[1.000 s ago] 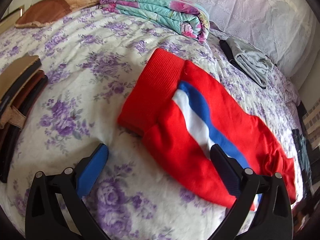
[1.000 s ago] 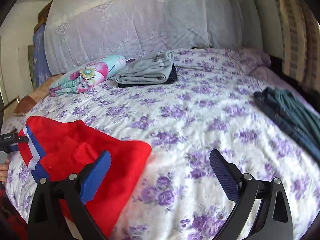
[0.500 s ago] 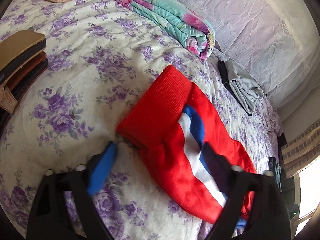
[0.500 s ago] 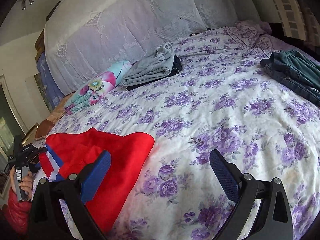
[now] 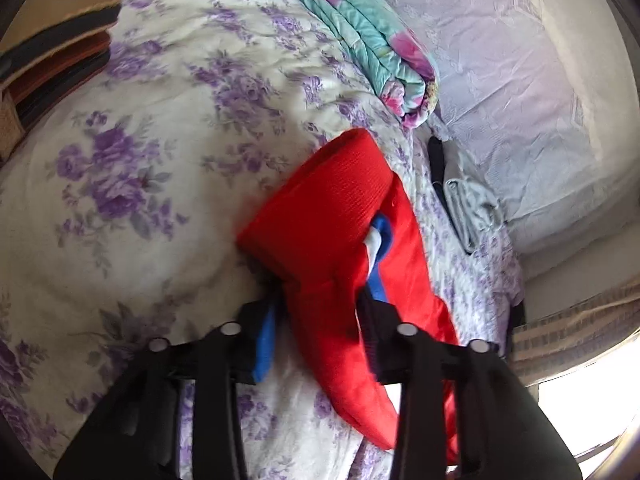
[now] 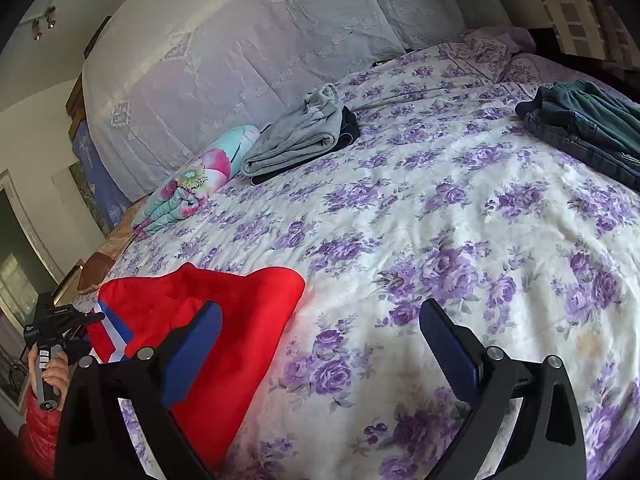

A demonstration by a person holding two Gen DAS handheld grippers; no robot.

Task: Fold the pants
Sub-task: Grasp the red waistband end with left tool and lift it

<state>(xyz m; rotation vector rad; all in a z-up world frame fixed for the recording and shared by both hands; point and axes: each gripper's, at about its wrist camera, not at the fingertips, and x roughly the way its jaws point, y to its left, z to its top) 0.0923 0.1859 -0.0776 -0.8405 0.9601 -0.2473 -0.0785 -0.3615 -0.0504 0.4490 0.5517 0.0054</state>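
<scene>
Red pants [image 5: 328, 216] with a blue and white side stripe lie on the flowered bedspread [image 5: 152, 148], ribbed waistband toward the far side. My left gripper [image 5: 316, 320] is closing its jaws, and a bunched fold of the red cloth just below the waistband is pinched between the pads. In the right wrist view the same pants [image 6: 224, 312] lie at the lower left. My right gripper [image 6: 320, 308] stands wide open just above the bed, its left finger [image 6: 200, 332] over the pants' near edge, nothing between the pads.
A rolled floral blanket [image 6: 192, 184], folded grey pants on a dark garment [image 6: 296, 136] and dark jeans [image 6: 588, 120] lie on the bed. Stacked brown and black pieces [image 5: 52, 52] sit at the left edge. A hand [image 6: 52, 368] holds the left gripper's handle.
My left gripper rolled, came in on the pants and narrowed its jaws from wide open onto the cloth, which bunched up. The right gripper rolled and shifted a little, staying open.
</scene>
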